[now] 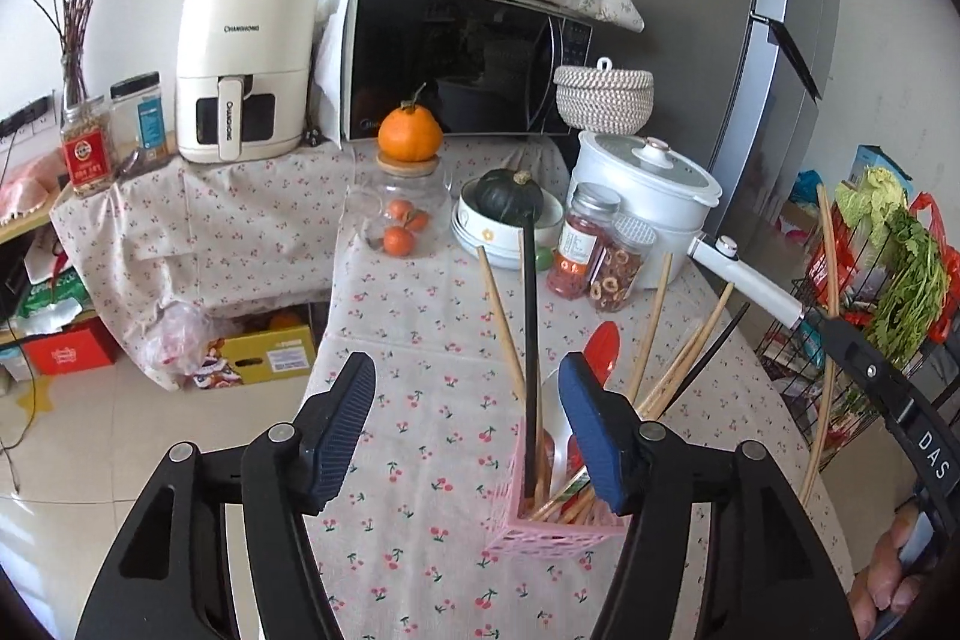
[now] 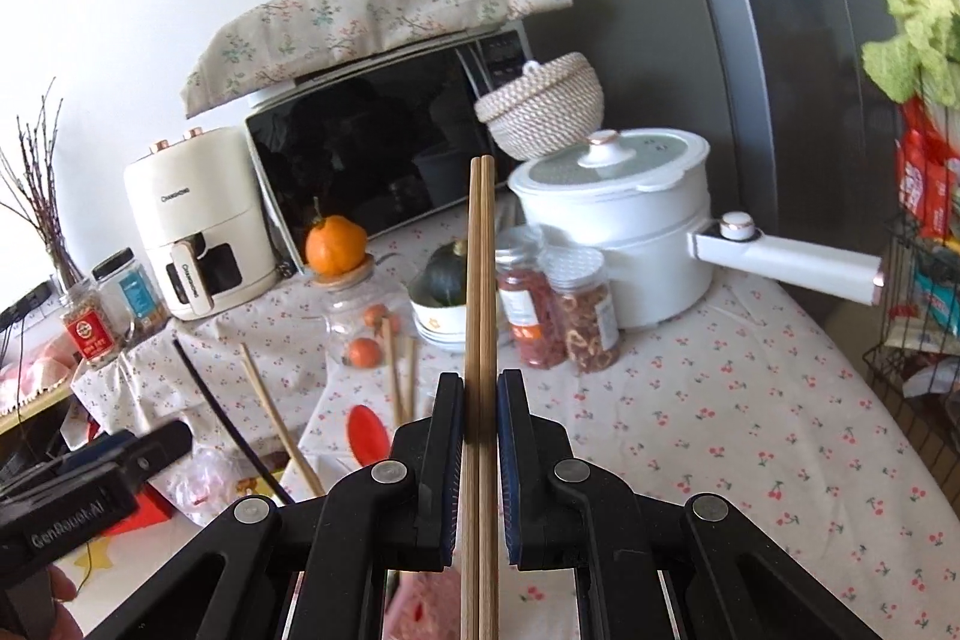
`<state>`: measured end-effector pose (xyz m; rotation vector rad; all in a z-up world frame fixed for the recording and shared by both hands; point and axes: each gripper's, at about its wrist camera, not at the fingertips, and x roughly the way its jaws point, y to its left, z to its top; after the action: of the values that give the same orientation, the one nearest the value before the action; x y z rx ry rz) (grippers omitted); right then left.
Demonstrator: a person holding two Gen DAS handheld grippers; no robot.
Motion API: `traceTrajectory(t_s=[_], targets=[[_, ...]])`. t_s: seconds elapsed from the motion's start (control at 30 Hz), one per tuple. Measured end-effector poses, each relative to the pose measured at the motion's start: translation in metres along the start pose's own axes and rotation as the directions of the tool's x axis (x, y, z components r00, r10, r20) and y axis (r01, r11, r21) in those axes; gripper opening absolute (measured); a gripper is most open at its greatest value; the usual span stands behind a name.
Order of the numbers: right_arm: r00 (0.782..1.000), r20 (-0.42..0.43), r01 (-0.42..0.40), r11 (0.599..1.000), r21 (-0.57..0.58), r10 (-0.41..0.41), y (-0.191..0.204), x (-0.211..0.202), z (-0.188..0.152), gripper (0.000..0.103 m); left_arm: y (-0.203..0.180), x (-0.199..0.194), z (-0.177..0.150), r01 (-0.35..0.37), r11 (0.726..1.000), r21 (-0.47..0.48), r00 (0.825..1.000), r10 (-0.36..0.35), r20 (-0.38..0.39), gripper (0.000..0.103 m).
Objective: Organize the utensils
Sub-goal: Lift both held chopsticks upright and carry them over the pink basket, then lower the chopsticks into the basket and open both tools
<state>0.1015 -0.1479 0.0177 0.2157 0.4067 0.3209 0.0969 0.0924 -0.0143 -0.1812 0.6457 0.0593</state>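
Left tongs open and empty over the holder; right tongs clamped on a chopstick pair.

Left gripper: jaws spread wide, nothing between the pads; black chopstick stands free in the pink utensil holder, at 4 o'clock from the gripper, on the cherry-print tablecloth. Right gripper: pads pressed against two wooden chopsticks, pointing to 12 o'clock, toward the microwave.
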Motion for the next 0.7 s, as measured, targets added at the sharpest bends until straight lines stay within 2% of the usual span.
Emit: traceTrajectory(t_s=[0.1,0.23,0.4,0.6,0.7], targets=[[0.996,0.086,-0.006,1.0,-0.018,0.008,0.029,0.01,0.0,0.008,0.016,0.009,-0.004,0.012,1.0,-0.003,0.998,-0.013,-0.066,0.07],[0.98,0.195,0.025,1.0,0.009,-0.026,0.053,0.027,-0.003,0.008,0.04,0.021,-0.006,0.005,1.0,-0.016,0.991,-0.007,-0.137,0.071],[0.942,0.308,0.143,0.99,0.001,-0.136,0.07,0.044,-0.026,0.008,0.068,0.028,-0.007,-0.007,0.996,-0.09,0.985,-0.009,-0.175,0.071],[0.896,0.371,0.239,0.969,0.058,-0.243,0.071,0.054,-0.05,0.009,0.071,0.031,-0.005,0.018,0.995,-0.094,0.982,-0.035,-0.187,0.072],[0.896,0.364,0.246,0.967,0.071,-0.255,0.069,0.054,-0.06,0.01,0.068,0.035,-0.006,0.021,0.996,-0.089,0.979,-0.039,-0.2,0.072]])
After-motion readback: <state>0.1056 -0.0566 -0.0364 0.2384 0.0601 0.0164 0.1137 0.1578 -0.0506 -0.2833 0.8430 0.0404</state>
